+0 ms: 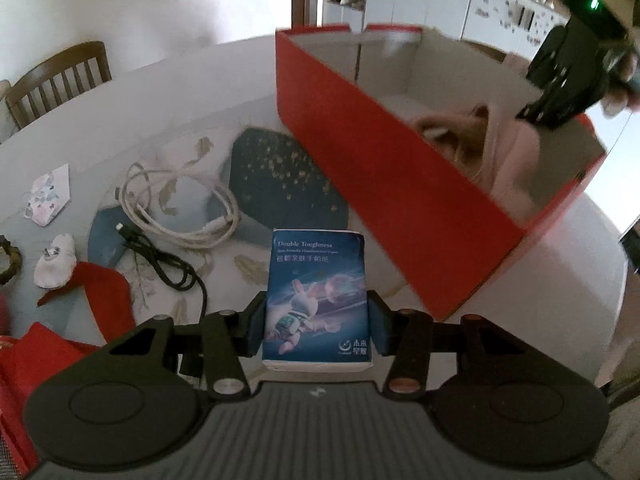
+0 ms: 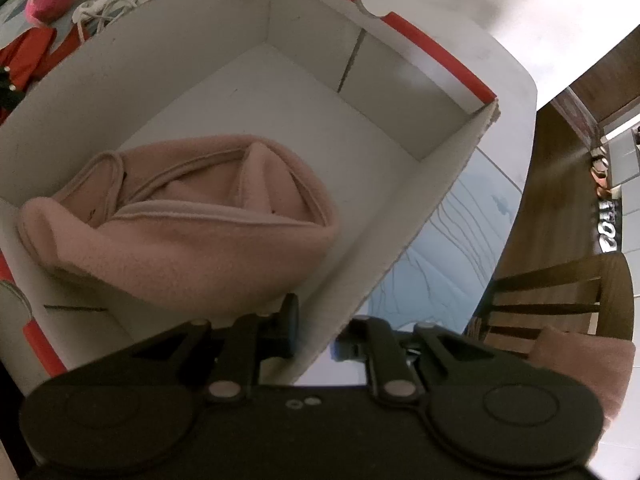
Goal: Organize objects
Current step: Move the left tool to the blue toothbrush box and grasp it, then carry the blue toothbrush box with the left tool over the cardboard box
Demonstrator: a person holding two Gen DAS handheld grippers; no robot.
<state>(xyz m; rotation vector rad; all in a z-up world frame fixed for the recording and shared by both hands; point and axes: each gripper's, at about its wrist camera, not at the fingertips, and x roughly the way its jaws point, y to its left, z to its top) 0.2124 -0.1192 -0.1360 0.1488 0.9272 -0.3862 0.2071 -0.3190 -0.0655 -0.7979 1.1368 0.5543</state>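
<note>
Mid-pickup here. Left gripper (image 1: 318, 330) pinching a tissue pack (image 1: 318, 300) by its two long sides, pads flat against the blue wrapper. Looks lifted just off the worktop (image 1: 120, 120), though hard to say from this angle whether the bottom edge is clear yet.

Right gripper (image 2: 316, 330) nearly pressed together, clamped on the near wall of the box (image 2: 372, 232), one finger inside and one outside. Seems to be steadying it. Box sits just right of the pack, open top, white inside, red outside. Already holding a pink cloth (image 2: 180, 216), bunched toward one side, with bare floor free beside it.

Still out on the worktop: white cable (image 1: 180, 200), black cable (image 1: 160, 256), mask (image 1: 48, 196), red cloth (image 1: 108, 292).

Next up, probably: carry the pack up and over the red wall, then down into the free half of the box. Needs enough height to clear the rim, and a path wide of the right gripper on the far wall. Worth keeping the squeeze gentle too, soft pack, easy to crush.
</note>
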